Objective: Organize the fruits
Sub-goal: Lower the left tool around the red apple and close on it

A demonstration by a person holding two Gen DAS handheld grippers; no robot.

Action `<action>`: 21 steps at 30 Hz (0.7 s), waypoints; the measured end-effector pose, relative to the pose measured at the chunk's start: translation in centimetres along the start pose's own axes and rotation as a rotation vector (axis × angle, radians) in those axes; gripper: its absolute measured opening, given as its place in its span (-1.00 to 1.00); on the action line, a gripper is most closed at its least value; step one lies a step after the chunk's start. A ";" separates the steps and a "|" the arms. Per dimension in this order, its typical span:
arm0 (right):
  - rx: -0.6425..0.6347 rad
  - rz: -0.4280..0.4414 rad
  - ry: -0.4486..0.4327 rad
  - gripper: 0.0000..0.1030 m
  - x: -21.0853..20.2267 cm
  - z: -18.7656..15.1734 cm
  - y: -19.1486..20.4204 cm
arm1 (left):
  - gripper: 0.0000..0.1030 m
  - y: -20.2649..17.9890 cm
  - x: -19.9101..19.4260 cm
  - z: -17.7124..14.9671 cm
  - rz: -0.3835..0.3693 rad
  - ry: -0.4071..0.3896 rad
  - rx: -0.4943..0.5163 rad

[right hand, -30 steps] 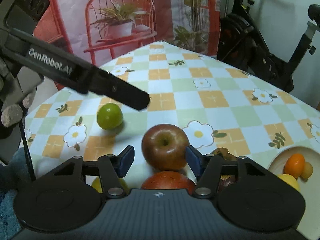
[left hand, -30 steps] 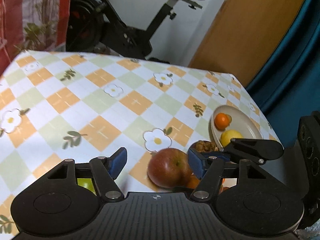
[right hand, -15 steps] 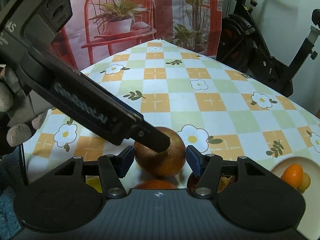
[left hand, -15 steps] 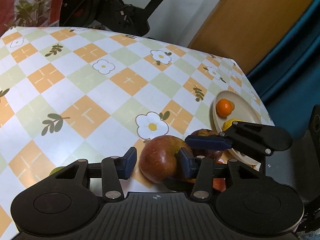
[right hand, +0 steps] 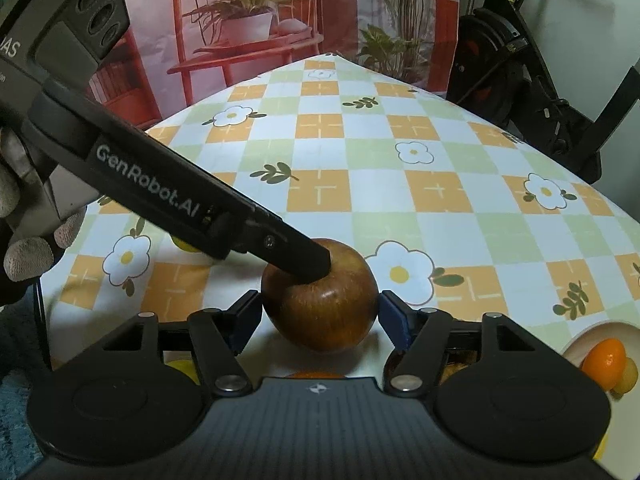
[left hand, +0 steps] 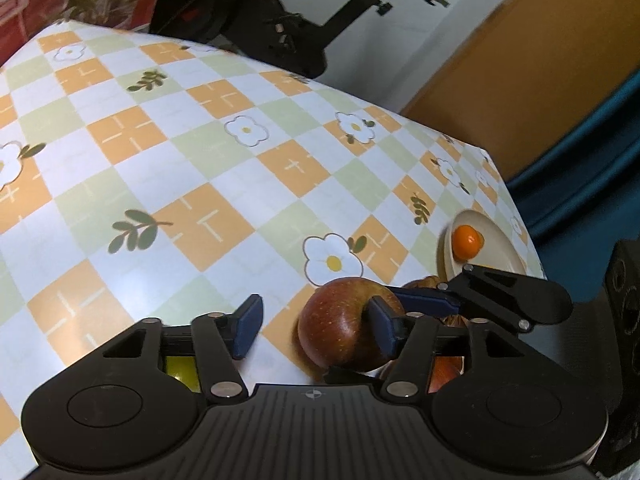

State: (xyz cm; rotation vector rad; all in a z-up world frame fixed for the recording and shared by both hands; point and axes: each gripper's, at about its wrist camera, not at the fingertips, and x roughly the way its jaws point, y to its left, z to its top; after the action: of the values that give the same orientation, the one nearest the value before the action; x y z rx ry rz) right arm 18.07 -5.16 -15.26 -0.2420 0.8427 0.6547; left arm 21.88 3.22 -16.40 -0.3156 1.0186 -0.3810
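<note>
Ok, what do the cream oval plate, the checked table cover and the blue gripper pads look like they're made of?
Cream oval plate: looks like glazed ceramic or melamine, smooth with a soft sheen; cannot tell which.
Checked floral table cover: probably vinyl or oilcloth, since it lies flat, printed and faintly glossy.
Blue pads on the left gripper: look like matte rubber or soft plastic, dull against the harder black plastic arms.

Red-brown apple (right hand: 320,300) upright on tablecloth (right hand: 400,200)

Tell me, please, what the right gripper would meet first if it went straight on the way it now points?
Most likely the red apple, which sits between the open jaws of the right gripper; the left gripper already rests on top of it.
</note>
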 end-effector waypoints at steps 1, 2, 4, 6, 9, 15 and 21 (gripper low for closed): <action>-0.001 -0.001 -0.002 0.29 0.0 0.0 0.0 | 0.24 0.0 0.0 0.0 -0.006 0.001 -0.004; 0.004 0.000 -0.004 0.29 0.0 -0.1 -0.1 | 0.28 -0.1 0.0 -0.1 -0.016 0.001 -0.004; 0.014 0.003 -0.008 0.29 0.0 -0.2 -0.2 | 0.29 -0.3 -0.1 -0.2 -0.030 0.005 0.001; 0.012 0.001 -0.012 0.29 0.0 -0.3 -0.1 | 0.29 -0.6 0.0 -0.3 -0.039 0.009 0.011; 0.019 0.002 -0.018 0.29 0.0 -0.3 -0.2 | 0.37 -0.9 0.4 -0.5 -0.039 0.020 0.023; 0.018 0.005 -0.028 0.28 -0.1 -0.5 -0.2 | 0.38 -1.4 1.3 -0.5 -0.042 0.029 0.034; 0.027 0.003 -0.048 0.28 -0.2 -0.7 -0.1 | 0.30 -2.3 1.0 -0.7 -0.027 0.011 0.050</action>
State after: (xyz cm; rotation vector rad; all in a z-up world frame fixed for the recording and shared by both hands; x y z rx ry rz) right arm 17.65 -5.66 -15.55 -0.2001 0.8053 0.6495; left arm 21.37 0.66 -16.56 -0.2826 1.0144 -0.4322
